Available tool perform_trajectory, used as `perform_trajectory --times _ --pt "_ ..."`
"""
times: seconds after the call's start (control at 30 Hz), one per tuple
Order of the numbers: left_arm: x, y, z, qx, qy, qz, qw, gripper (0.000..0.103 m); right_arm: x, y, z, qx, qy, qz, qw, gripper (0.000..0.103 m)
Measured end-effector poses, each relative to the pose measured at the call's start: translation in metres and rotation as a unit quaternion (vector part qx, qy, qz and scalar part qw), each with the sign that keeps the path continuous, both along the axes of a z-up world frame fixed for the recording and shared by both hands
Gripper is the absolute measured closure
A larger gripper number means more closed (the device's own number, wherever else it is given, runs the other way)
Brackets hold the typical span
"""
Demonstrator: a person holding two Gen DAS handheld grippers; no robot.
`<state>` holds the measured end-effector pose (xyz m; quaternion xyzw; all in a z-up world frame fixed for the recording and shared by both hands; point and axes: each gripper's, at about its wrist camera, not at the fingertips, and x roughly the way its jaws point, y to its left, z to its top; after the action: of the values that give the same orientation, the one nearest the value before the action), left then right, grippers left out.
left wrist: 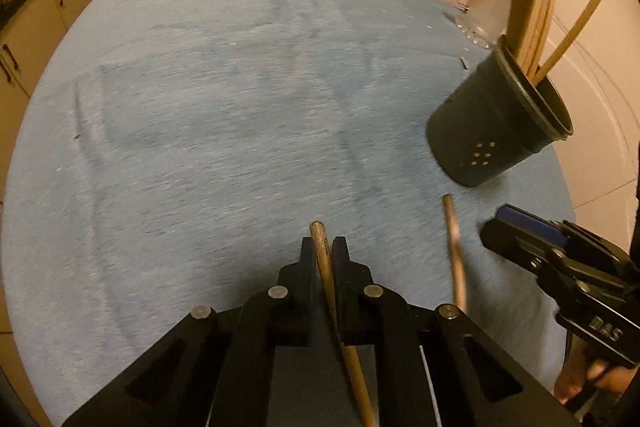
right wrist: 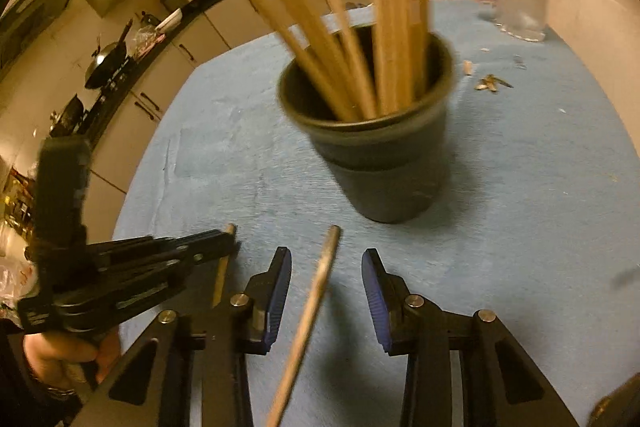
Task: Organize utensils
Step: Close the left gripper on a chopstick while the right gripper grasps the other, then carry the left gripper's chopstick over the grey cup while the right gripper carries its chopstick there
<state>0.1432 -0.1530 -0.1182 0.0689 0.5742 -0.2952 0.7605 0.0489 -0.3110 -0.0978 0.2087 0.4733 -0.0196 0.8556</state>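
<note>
my left gripper (left wrist: pixel 323 247) pinches one thin wooden chopstick (left wrist: pixel 325 259). at three o'clock of it, a second wooden chopstick (right wrist: pixel 316 291) sits between my right gripper's (right wrist: pixel 326 283) spread jaws, ungripped. at twelve o'clock stands the dark plastic utensil cup (right wrist: pixel 384 167), already holding many sticks; two remain.
</note>
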Motion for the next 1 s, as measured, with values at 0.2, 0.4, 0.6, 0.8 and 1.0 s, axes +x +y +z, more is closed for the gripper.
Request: perform_trajectory --times 0.2,0.4,0.6,0.8,1.0 --pt "0.004 0.021 -0.002 -0.01 0.025 0.01 0.9996 0.094 0.02 0.019 -0.02 -0.035 0.018 0.0 0.999 0.072" --pt "0.007 0.015 -0.004 0.003 0.033 0.018 0.9993 0.086 0.023 0.029 -0.025 -0.084 0.031 0.006 0.996 0.092" --pt "0.006 -0.013 -0.001 0.049 0.012 0.007 0.9987 0.094 0.009 0.024 -0.002 -0.08 0.012 -0.003 0.997 0.094" --pt "0.012 -0.012 0.016 -0.003 0.016 0.038 0.9992 0.096 -0.018 0.016 0.043 -0.066 -0.038 -0.009 0.997 0.095" --pt "0.008 -0.003 0.08 -0.087 -0.018 0.048 0.9949 0.096 -0.04 0.01 0.087 -0.057 -0.088 -0.012 0.994 0.095"
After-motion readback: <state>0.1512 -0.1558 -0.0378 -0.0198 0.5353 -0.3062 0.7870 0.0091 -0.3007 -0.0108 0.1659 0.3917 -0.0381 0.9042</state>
